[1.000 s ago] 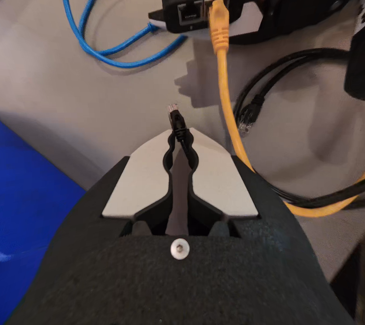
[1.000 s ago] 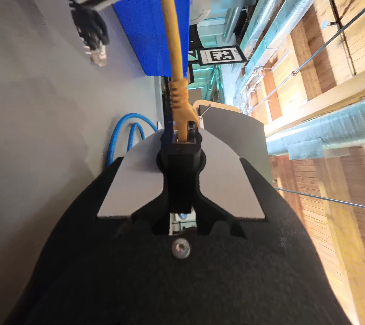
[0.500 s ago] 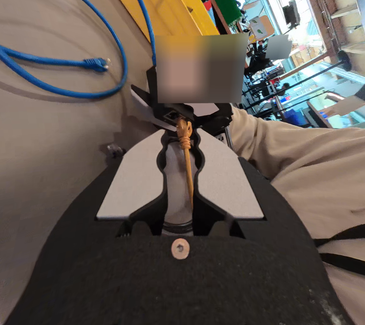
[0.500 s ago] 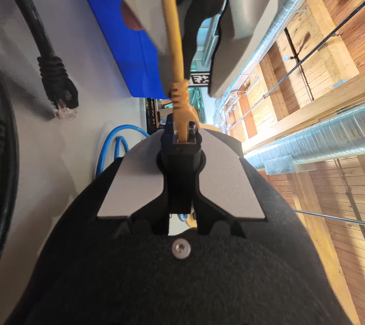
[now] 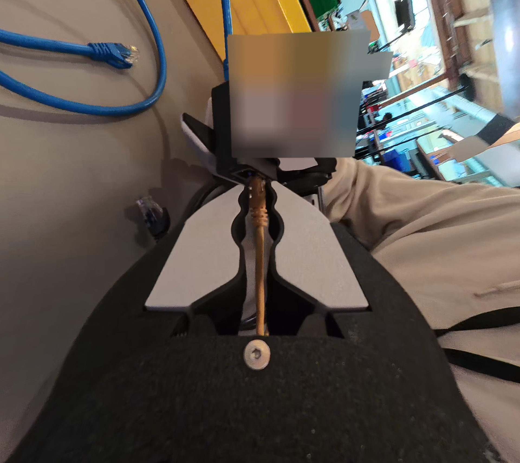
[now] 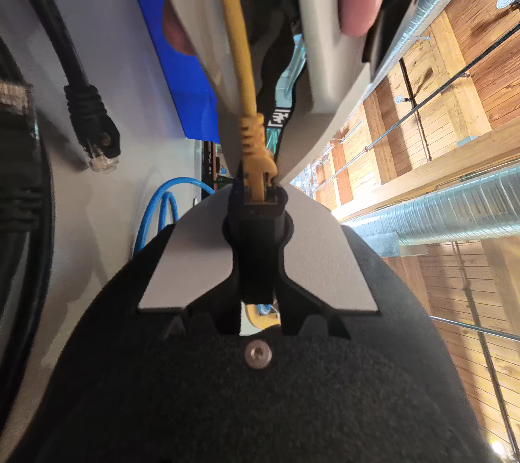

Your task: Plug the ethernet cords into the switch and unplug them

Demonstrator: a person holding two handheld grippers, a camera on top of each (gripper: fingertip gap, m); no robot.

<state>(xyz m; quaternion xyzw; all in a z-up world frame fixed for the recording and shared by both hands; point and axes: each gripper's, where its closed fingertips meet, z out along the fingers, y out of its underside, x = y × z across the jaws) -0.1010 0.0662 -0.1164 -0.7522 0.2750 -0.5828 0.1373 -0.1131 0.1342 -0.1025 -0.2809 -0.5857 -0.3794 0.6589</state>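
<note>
Since a second ago, left gripper (image 5: 257, 196) has dropped the black plug (image 6: 95, 137) onto the table (image 5: 70, 196) and now straddles the yellow plug (image 5: 257, 203), jaws parted. Right gripper (image 6: 259, 213) stays clenched on the switch (image 6: 257, 246), yellow plug seated in its port.

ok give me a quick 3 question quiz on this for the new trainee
1. True or false: the plug of the blue ethernet cable sits in a port of the small black plastic switch box.
2. What is clamped in the right hand-held gripper? A) the switch box B) a black cable C) the blue cable
3. Fill in: the cable plugged into the switch box is ___ in colour.

Key: 1 false, the plug lies loose on the grey tabletop. 2 A. 3 yellow, the yellow ethernet cable.
</note>
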